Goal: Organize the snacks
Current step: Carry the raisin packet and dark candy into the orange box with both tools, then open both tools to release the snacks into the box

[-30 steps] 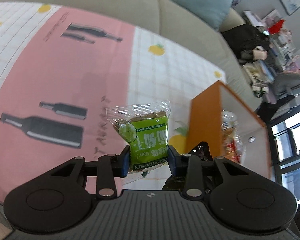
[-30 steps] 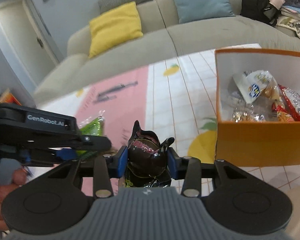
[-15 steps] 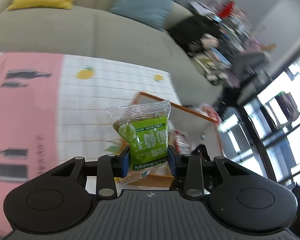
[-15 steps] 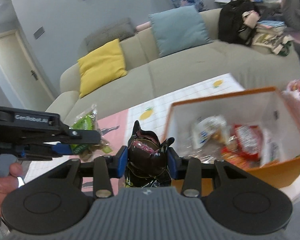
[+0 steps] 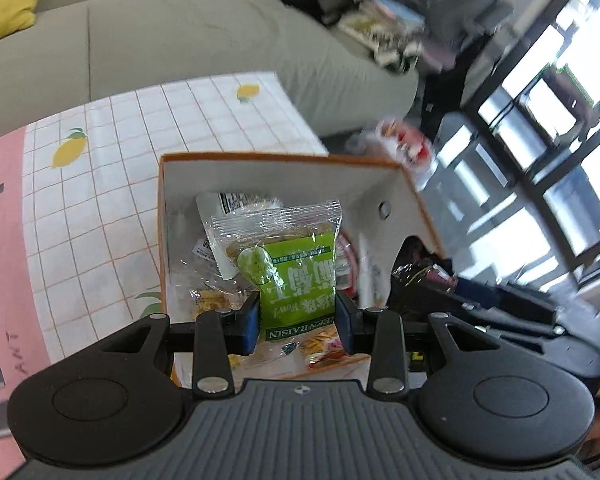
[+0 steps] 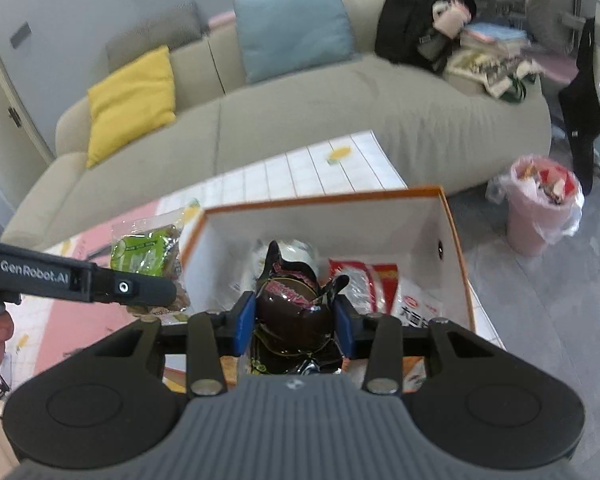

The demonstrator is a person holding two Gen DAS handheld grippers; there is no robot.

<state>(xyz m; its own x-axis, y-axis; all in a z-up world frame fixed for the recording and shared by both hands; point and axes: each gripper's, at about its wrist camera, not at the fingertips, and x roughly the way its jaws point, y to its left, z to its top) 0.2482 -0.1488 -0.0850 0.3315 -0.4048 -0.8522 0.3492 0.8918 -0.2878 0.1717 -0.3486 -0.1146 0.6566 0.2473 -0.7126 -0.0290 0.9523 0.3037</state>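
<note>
Left tongs [image 5: 297, 320] clenched on green raisin packet [image 5: 296, 280], packet upright, held above near-left part of orange box [image 5: 284, 157]; box on table [image 5: 112, 200], snack packets inside. Right tongs [image 6: 294, 322] clenched on dark brown wrapped snack [image 6: 296, 304], above box interior, just right of left tongs. Pink bin [image 6: 540, 208] on floor, far right

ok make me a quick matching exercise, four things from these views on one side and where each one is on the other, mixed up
Things:
1. green raisin packet
2. dark shiny wrapped snack
3. red and white snack bag
4. yellow square cushion

Places:
A. on the beige sofa
B. clamped in the right gripper
C. lying inside the orange cardboard box
D. clamped in the left gripper

Pairs: 1-D, 2-B, 3-C, 4-A
</note>
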